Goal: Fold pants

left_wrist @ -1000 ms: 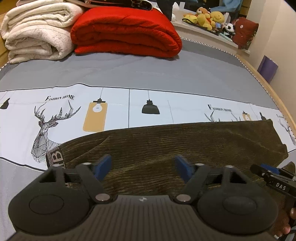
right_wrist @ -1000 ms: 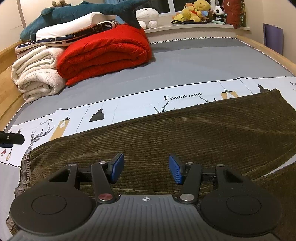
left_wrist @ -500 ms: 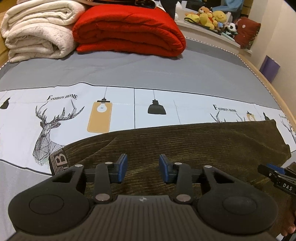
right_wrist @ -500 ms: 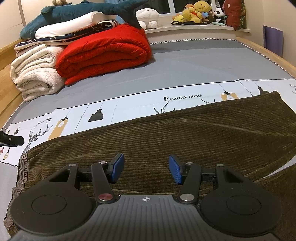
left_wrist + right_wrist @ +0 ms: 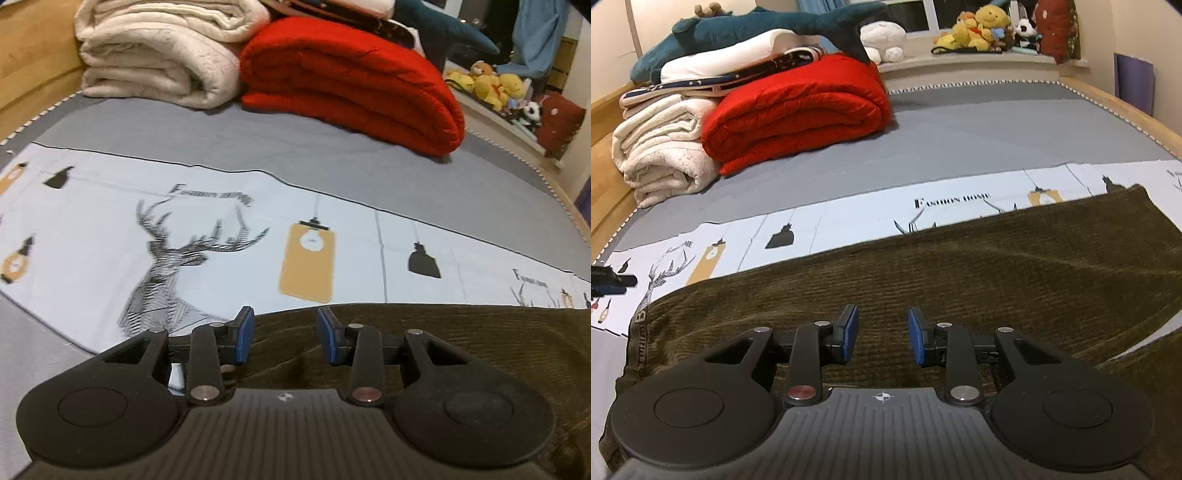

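Observation:
Dark olive corduroy pants [image 5: 1015, 280] lie flat across the printed bed sheet, waistband at the left [image 5: 639, 325], leg end at the right. In the left wrist view the pants [image 5: 461, 339] fill the lower right. My left gripper [image 5: 284, 334] hovers over the pants' far edge near the waistband end, jaws partly open and empty. My right gripper [image 5: 882, 334] hovers over the middle of the pants, jaws partly open and empty. The left gripper's tip shows at the left edge of the right wrist view [image 5: 609, 282].
A red folded quilt [image 5: 354, 85] and a cream folded blanket [image 5: 159, 55] sit at the head of the bed. A shark plush [image 5: 757, 33] lies on the pile. Soft toys [image 5: 990, 26] line the window ledge. The wooden bed frame [image 5: 1137, 114] runs along the right.
My left gripper narrowed its jaws and swung left toward the waistband end of the pants. My right gripper's jaws narrowed a little; it stayed over the pants.

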`<state>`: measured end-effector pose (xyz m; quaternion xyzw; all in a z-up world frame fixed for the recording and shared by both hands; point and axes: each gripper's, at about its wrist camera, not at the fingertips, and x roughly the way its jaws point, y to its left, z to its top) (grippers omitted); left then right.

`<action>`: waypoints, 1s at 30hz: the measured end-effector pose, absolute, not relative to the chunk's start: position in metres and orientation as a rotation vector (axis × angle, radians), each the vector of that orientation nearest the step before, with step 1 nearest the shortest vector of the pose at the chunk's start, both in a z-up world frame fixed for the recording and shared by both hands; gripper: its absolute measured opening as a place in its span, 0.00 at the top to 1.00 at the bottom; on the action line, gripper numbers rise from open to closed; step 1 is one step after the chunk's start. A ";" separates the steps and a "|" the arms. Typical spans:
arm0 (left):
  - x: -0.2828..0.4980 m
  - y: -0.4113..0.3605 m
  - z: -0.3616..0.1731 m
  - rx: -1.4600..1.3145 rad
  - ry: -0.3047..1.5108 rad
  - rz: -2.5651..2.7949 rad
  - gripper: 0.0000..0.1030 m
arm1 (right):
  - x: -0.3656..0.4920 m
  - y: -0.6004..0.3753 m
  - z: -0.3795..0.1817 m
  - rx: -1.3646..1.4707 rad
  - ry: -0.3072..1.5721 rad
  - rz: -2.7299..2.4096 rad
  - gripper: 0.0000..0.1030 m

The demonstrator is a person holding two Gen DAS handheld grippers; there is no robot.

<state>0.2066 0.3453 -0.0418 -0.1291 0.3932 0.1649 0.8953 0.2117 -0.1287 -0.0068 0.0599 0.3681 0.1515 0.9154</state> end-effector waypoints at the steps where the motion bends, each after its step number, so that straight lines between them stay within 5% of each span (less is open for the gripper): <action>1: 0.211 0.343 -0.045 -0.254 0.820 0.333 0.57 | 0.213 -0.129 -0.008 0.130 0.766 0.314 0.69; 4: 0.224 0.333 -0.052 -0.153 0.810 0.311 0.43 | 0.215 -0.128 -0.009 0.132 0.778 0.327 0.69; 6: 0.231 0.329 -0.059 -0.061 0.795 0.327 0.25 | 0.216 -0.126 -0.011 0.120 0.782 0.335 0.69; 14: 0.254 0.318 -0.094 0.071 0.888 0.230 0.01 | 0.226 -0.117 -0.020 0.101 0.812 0.343 0.67; 20: 0.259 0.315 -0.126 0.196 1.016 0.275 0.00 | 0.229 -0.115 -0.023 0.098 0.824 0.345 0.67; 30: 0.264 0.315 -0.121 0.145 0.977 0.274 0.04 | 0.228 -0.116 -0.024 0.092 0.826 0.346 0.67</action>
